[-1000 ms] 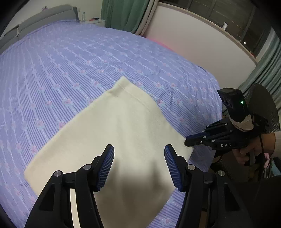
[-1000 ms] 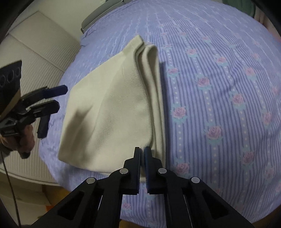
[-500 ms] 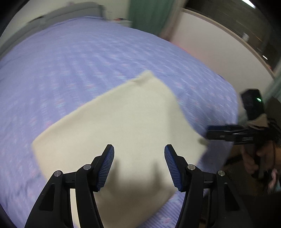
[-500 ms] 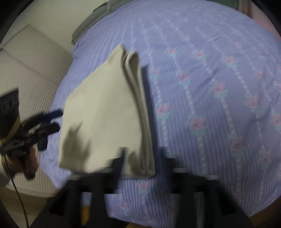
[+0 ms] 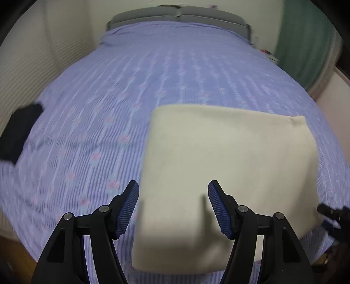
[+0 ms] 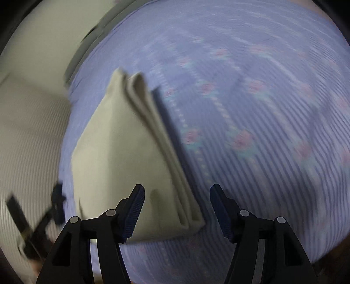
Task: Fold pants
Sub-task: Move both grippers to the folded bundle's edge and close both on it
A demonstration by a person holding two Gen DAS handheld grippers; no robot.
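The cream pants (image 5: 229, 166) lie folded into a flat, squarish stack on the bed (image 5: 153, 72), near its front edge, on the lilac striped bedspread with small pink flowers. The left hand-held gripper (image 5: 173, 207) hovers above the stack's near left corner, jaws spread wide and holding nothing, its blue ribbed pads (image 5: 129, 207) clear of the cloth. From the right wrist view, the pants (image 6: 122, 166) show their layered folded edge running along the right side. The right hand-held gripper (image 6: 177, 210) is wide open too, empty, straddling the near corner of that edge from above. Both views are smeared with motion blur, so whether either gripper brushes the fabric is hard to call. A dark item (image 5: 19, 129) sits at the bed's left edge, too blurred to identify. A grey headboard (image 5: 179, 13) lies beyond.
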